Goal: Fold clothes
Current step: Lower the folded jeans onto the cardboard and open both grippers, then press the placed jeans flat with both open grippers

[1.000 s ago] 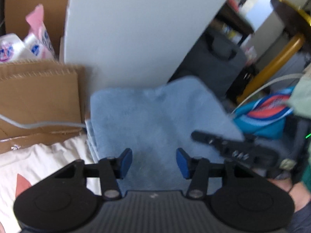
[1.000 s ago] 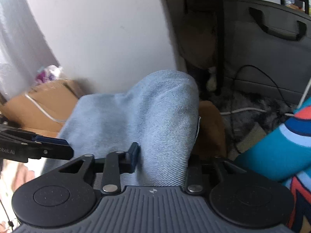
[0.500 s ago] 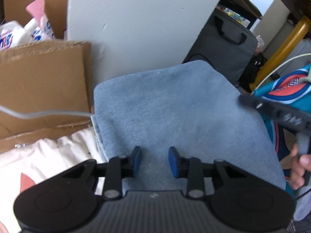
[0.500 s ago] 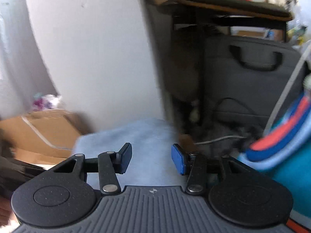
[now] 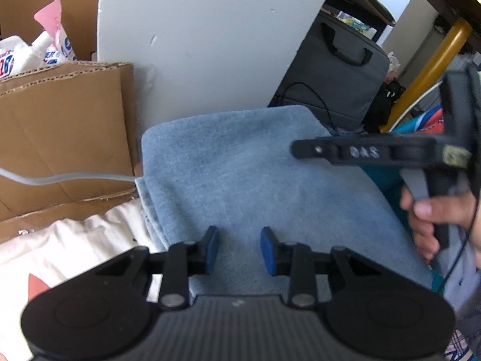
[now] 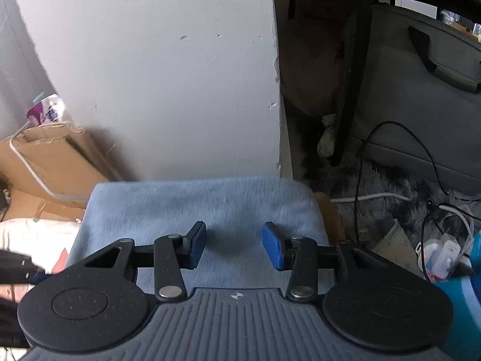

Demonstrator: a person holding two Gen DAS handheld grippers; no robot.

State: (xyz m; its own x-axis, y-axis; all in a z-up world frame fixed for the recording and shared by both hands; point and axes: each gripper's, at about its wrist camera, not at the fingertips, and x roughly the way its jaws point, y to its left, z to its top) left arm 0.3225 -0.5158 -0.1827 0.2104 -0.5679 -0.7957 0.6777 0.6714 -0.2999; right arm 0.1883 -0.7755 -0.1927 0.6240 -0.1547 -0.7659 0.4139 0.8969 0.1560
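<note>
A light blue denim garment (image 5: 255,180) lies folded flat into a rectangle against the foot of a white pillar. My left gripper (image 5: 239,240) hovers over its near edge, open, with nothing pinched between the blue pads. In the right wrist view the same garment (image 6: 195,198) spreads under my right gripper (image 6: 234,237). Its jaws are closing, with only flat cloth below them and nothing gripped. In the left wrist view the right gripper (image 5: 296,149) reaches in side-on over the garment's right part, held by a hand (image 5: 427,210).
A cardboard box (image 5: 60,135) and a grey cable (image 5: 60,177) lie left of the garment, and white printed fabric (image 5: 75,246) sits at the near left. The white pillar (image 5: 195,45) stands behind. To the right are a grey bag (image 6: 421,105), cables on a furry rug (image 6: 390,198) and a teal patterned cloth (image 5: 427,120).
The right gripper let go of the raised denim fold, which now lies flat, then swung off to the right and back over it. The left jaws narrowed a little.
</note>
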